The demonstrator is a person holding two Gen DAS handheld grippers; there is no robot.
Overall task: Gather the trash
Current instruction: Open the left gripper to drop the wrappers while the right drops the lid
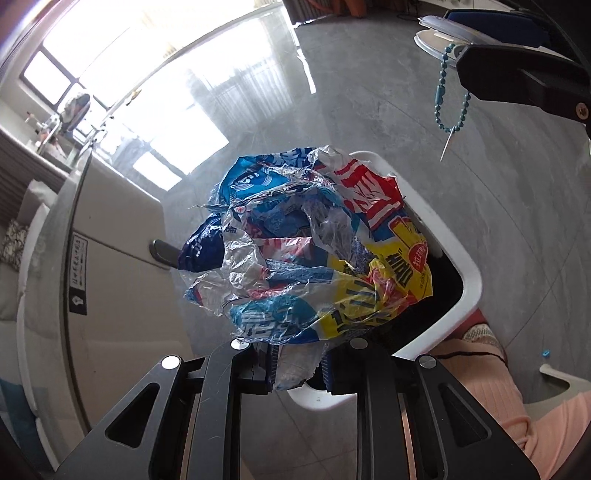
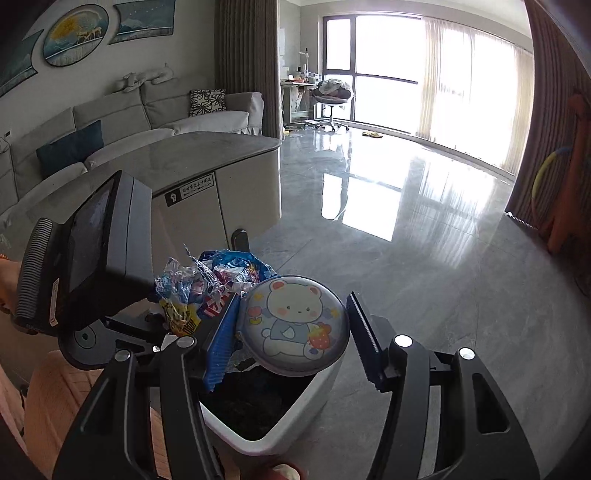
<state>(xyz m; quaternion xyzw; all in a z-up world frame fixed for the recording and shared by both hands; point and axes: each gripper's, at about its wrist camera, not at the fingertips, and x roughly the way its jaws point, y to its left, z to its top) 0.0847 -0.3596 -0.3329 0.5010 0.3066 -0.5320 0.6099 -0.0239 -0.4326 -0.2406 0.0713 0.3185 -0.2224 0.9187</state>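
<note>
A crumpled plastic wrapper (image 1: 314, 251), printed blue, red and yellow, hangs from my left gripper (image 1: 295, 354), which is shut on its lower edge. It hovers right over a white trash bin (image 1: 469, 280) with a black liner. In the right wrist view, my right gripper (image 2: 291, 299) is shut on a round bear-print case (image 2: 295, 325), held above the same bin (image 2: 295, 424). The wrapper (image 2: 207, 288) and the left gripper's body (image 2: 85, 258) sit just to the left of it. In the left wrist view the case (image 1: 443, 33) shows at the top right, with a blue bead chain (image 1: 441, 92) dangling from it.
A pale cabinet with a grey top (image 2: 207, 147) stands close behind the bin. A grey sofa (image 2: 129, 118) lines the wall beyond. Glossy grey floor (image 2: 406, 240) stretches to the windows. A person's pink-clad leg (image 1: 480, 387) is beside the bin.
</note>
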